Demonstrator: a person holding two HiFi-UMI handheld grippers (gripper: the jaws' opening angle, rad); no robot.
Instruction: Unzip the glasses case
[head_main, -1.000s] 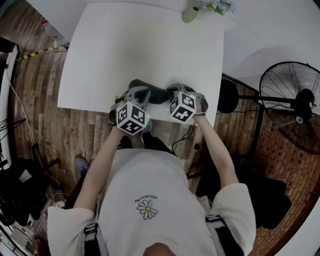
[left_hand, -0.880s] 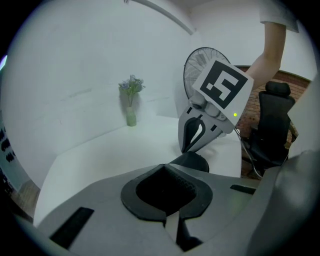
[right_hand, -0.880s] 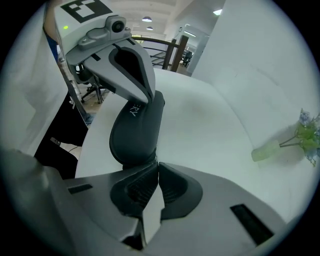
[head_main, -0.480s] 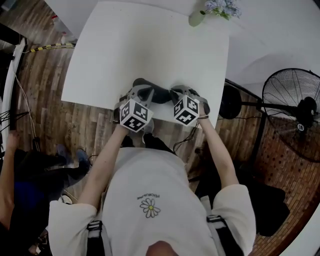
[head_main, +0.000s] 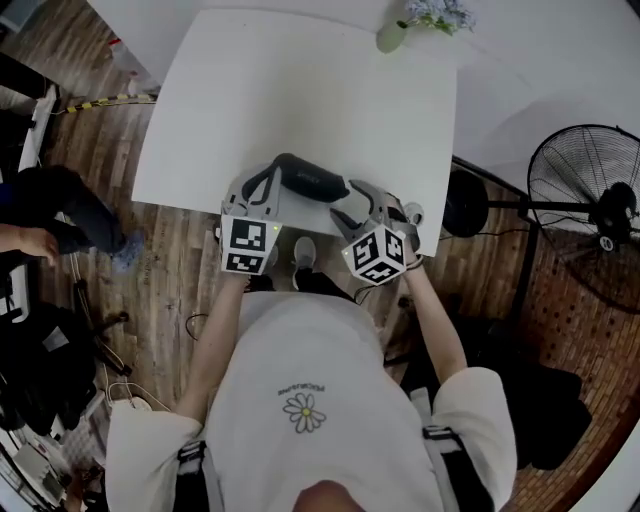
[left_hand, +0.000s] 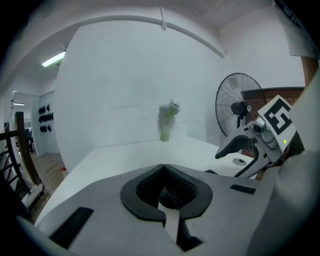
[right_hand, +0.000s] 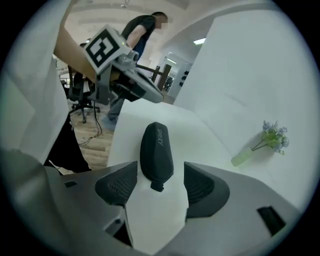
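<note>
So the glasses case (right_hand: 156, 150) is lying flat on the white table (head_main: 300, 90), close to the near edge, a dark rounded pouch with some pale lettering on top. Nobody's got a grip on it right now. The right gripper (right_hand: 160, 195) has just been opening its jaws and they're spread wide. The near end of the case, with its little zipper pull (right_hand: 157, 187), sits in the gap between the two ribbed pads, but neither pad is pressing on it and there's white table showing on both sides. The left gripper (left_hand: 162, 167) is the opposite story: its jaws are pinched together at the tips and I can't see anything caught in them, just a sliver of table through the slot below. From the right gripper view you can see the left one held up off the table, over by the far end of the case. Zip looks closed as far as I can tell. There's also a small green vase (head_main: 385, 34) of flowers at the far edge of the table and a fan (head_main: 585, 200) standing on the wood floor off to the right.
</note>
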